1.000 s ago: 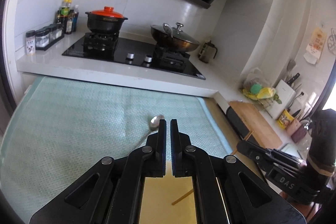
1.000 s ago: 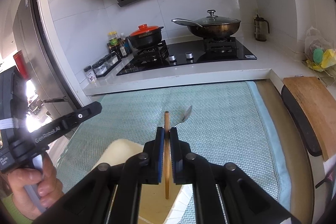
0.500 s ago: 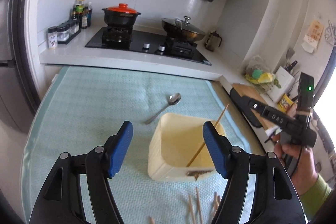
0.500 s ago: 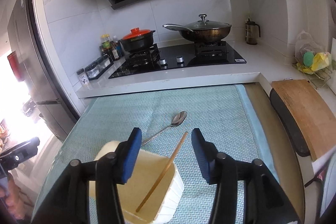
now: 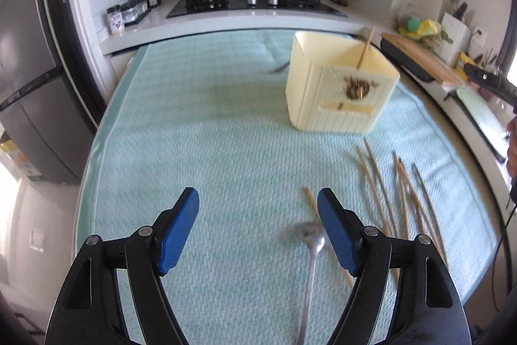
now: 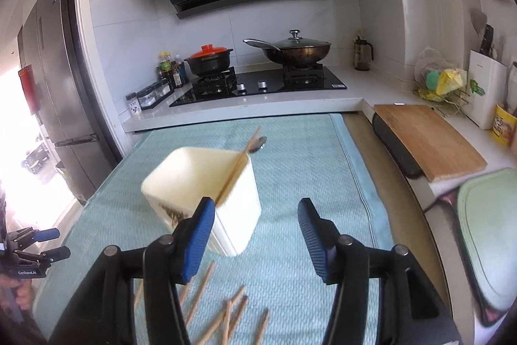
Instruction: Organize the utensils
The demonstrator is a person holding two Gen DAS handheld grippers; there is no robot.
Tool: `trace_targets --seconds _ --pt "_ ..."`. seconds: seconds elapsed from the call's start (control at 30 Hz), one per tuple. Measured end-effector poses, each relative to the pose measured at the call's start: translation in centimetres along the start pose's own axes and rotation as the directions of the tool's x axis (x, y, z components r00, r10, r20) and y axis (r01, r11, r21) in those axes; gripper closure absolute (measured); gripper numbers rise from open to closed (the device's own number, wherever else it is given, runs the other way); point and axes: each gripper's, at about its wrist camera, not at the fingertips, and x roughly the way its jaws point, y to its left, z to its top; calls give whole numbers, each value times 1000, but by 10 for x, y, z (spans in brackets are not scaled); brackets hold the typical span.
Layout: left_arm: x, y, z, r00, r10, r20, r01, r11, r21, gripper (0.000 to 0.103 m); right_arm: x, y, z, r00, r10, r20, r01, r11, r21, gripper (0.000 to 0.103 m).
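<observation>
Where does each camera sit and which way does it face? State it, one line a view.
Left wrist: on the left hand-held gripper, low over the pale green woven mat, facing the stove; own open blue-padded fingers show.
Right wrist: on the right hand-held gripper, higher, facing the stove; open fingers show, the other gripper at left.
Shared: cream ribbed plastic utensil box holding one wooden chopstick, loose wooden chopsticks, a metal spoon behind the box.

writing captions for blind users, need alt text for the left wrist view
The open left gripper hovers over a teal mat, a spoon just beneath. Loose chopsticks lie right; a cream holder beyond contains one chopstick.
</observation>
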Motion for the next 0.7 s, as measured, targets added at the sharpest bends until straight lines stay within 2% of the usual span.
trace_targets --seconds 0.1,0.17,0.23,0.33,0.43,0.5,0.57,0.7 --pt "1 -21 -30 999 9 -40 -6 996 88 26 -16 -11 -45 997 -59 -47 60 998 8 48" --pt "5 -32 -37 998 -8 -56 14 994 104 24 -23 -19 -76 992 -90 -92 93 995 27 48" --pt "19 -44 -35 994 -49 -97 60 992 114 12 -25 -28 -107 983 -120 -141 129 990 55 48" --pt "37 -70 -33 988 -130 -79 143 971 191 12 -30 -44 -142 971 -163 -176 184 977 109 48" --pt "48 -102 -40 972 -211 -104 233 924 304 12 -41 -57 -165 961 -204 -185 233 961 150 48" --pt "51 -125 -46 968 -224 -109 249 890 383 12 -48 -59 -176 956 -224 -189 254 955 155 48" --pt "49 -148 -52 956 -268 -120 293 843 451 12 -52 -60 -183 949 -248 -192 278 950 145 48" --pt "45 -189 -61 926 -359 -119 368 783 501 12 -49 -68 -195 932 -293 -212 323 937 128 48"
